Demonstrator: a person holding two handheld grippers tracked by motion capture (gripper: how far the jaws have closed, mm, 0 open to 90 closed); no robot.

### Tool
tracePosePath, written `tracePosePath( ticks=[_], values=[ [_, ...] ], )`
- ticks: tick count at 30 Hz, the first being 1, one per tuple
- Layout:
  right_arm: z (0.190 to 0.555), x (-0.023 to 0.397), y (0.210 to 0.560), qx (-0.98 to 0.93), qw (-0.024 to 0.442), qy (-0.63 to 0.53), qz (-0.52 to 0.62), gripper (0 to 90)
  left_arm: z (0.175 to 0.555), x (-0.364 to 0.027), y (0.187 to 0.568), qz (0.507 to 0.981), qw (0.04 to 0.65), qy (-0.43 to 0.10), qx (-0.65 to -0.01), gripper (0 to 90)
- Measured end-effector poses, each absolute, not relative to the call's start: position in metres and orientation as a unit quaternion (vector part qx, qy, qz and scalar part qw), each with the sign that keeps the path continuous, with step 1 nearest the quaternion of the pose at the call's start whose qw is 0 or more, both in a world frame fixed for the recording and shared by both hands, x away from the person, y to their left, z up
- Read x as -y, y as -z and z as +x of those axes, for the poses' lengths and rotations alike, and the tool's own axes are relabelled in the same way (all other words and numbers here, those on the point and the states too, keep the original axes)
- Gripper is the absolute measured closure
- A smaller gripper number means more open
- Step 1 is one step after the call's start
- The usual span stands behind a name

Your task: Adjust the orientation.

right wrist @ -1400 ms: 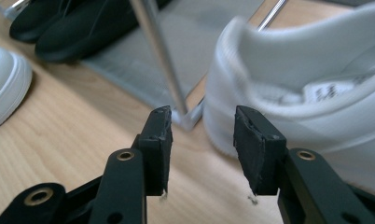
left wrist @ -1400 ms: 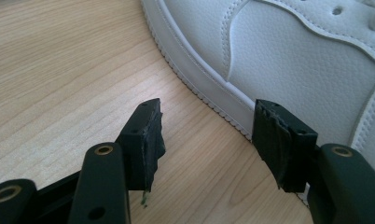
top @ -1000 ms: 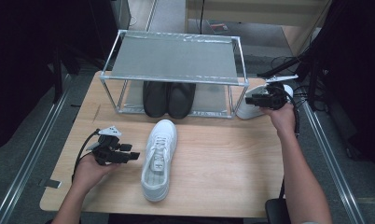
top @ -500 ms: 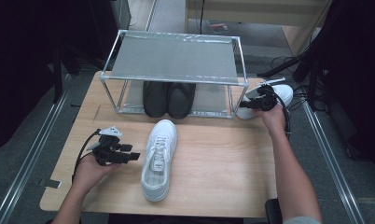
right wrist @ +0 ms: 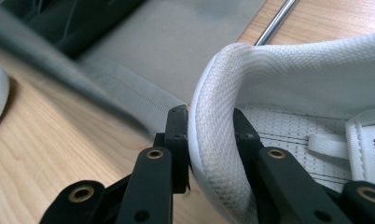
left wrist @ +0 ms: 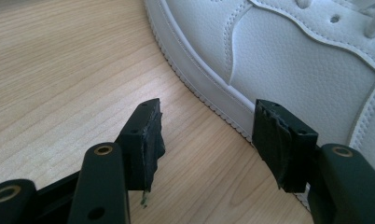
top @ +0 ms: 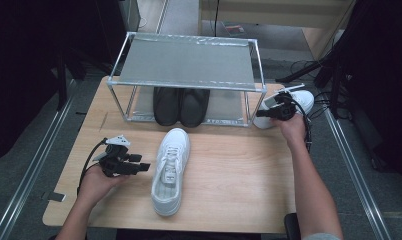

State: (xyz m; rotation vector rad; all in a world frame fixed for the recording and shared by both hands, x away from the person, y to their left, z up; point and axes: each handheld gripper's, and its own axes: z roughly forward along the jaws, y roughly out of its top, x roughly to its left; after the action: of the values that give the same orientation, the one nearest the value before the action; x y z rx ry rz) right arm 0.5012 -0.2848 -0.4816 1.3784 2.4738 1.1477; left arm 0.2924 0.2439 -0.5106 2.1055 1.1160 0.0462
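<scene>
two white sneakers (top: 170,170), two black shoes (top: 181,105); right gripper (right wrist: 209,140) fingers clamped on one sneaker's collar (right wrist: 223,154), left gripper (left wrist: 206,135) fingers apart.

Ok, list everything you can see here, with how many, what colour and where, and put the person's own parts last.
table: one, light wood, under everything.
rack: one, grey metal, at the table's far side.
black shoes: two, side by side under the rack.
middle white shoe: one, white, on the table in front of the rack.
far white shoe: one, white, right of the rack, its heel collar pinched.
left gripper: one, black, open beside the middle white shoe.
right gripper: one, black, jaws just closed onto the far white shoe.
forearms: two, from the bottom edge.
</scene>
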Motion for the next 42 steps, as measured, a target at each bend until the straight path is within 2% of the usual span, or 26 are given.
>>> tracePosePath(
  ticks=[14, 26, 42],
  values=[
    [0.475, 0.295, 0.473, -0.819, 0.039, -0.383, 0.426, 77.1, 0.293, -0.244, 0.511, 0.821, 0.367, -0.016, -0.437, 42.8],
    [0.434, 0.276, 0.473, -0.841, 0.075, -0.359, 0.398, 76.2, 0.295, -0.243, 0.511, 0.821, 0.37, -0.015, -0.435, 42.8],
    [0.387, 0.244, 0.449, -0.853, 0.097, -0.359, 0.367, 74.5, 0.3, -0.244, 0.505, 0.822, 0.376, -0.019, -0.427, 42.8]
  ],
)
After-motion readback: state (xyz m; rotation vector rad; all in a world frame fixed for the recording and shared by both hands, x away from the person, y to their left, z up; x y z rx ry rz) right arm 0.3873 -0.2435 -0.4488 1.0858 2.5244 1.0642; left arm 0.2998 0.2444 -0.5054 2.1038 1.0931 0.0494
